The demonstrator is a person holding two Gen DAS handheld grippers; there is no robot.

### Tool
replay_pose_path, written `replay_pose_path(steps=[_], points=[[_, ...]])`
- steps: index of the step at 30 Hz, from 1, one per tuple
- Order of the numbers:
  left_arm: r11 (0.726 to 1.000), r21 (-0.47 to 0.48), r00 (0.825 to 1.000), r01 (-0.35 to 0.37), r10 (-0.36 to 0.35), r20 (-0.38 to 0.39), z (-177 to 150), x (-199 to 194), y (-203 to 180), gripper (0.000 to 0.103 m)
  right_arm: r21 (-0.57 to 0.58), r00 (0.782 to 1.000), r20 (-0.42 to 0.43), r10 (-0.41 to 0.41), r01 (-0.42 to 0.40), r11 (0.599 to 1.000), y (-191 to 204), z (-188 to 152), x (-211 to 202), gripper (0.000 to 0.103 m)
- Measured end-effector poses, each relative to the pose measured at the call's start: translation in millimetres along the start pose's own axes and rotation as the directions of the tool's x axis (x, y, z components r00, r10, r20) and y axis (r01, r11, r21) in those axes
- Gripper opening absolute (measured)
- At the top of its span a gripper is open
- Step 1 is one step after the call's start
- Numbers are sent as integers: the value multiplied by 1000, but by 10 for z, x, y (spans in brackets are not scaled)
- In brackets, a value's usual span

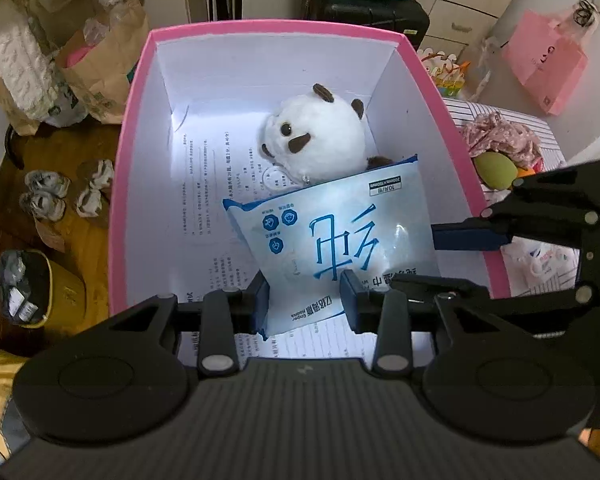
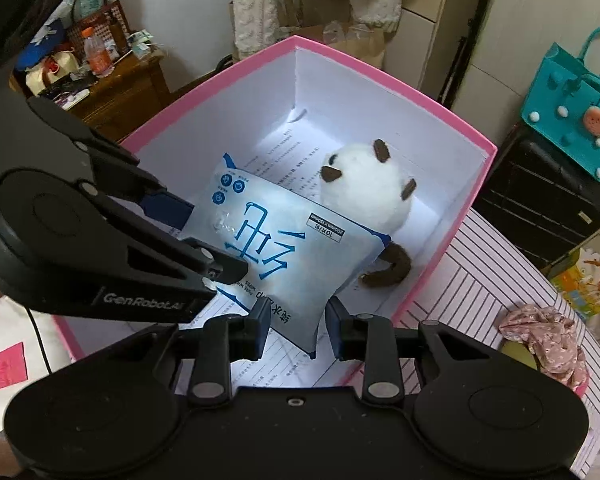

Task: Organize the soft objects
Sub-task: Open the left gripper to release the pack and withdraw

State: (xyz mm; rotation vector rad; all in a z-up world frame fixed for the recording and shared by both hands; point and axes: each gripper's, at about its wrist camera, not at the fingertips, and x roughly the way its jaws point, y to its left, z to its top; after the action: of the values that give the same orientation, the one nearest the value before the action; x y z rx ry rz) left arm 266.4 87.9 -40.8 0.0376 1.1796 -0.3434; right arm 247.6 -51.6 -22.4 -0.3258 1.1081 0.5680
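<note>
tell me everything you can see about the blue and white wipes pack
The wipes pack is a soft, glossy plastic pouch, white with pale blue panels, large blue characters, three round icons and a small size label. It sits tilted inside the pink box, far edge leaning on the white plush toy, near end over printed paper. The left gripper and right gripper both straddle its edges.
</note>
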Motion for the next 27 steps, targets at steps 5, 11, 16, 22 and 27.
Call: replay_pose_path(steps=[5, 11, 16, 22, 27], points=[[996, -86, 1000, 8, -9, -14, 29, 88, 87, 47, 20, 1000, 10, 10, -10, 1000, -41, 62, -33, 35], [996, -68, 998, -53, 55, 23, -35, 0, 113, 53, 17, 999, 45, 0, -1, 1000, -87, -6, -124, 36], [996, -1, 996, -89, 89, 19, -124, -179, 6, 54, 5, 997, 72, 28, -28, 1000, -56, -119, -326, 36], [994, 36, 994, -105, 105, 18, -266, -510, -96, 58, -36, 990, 136, 28, -24, 999, 57, -301, -733, 36], [993, 47, 992, -111, 108, 69, -428, -827, -206, 63, -40, 974, 189, 121, -115, 993, 106, -513, -1048, 36]])
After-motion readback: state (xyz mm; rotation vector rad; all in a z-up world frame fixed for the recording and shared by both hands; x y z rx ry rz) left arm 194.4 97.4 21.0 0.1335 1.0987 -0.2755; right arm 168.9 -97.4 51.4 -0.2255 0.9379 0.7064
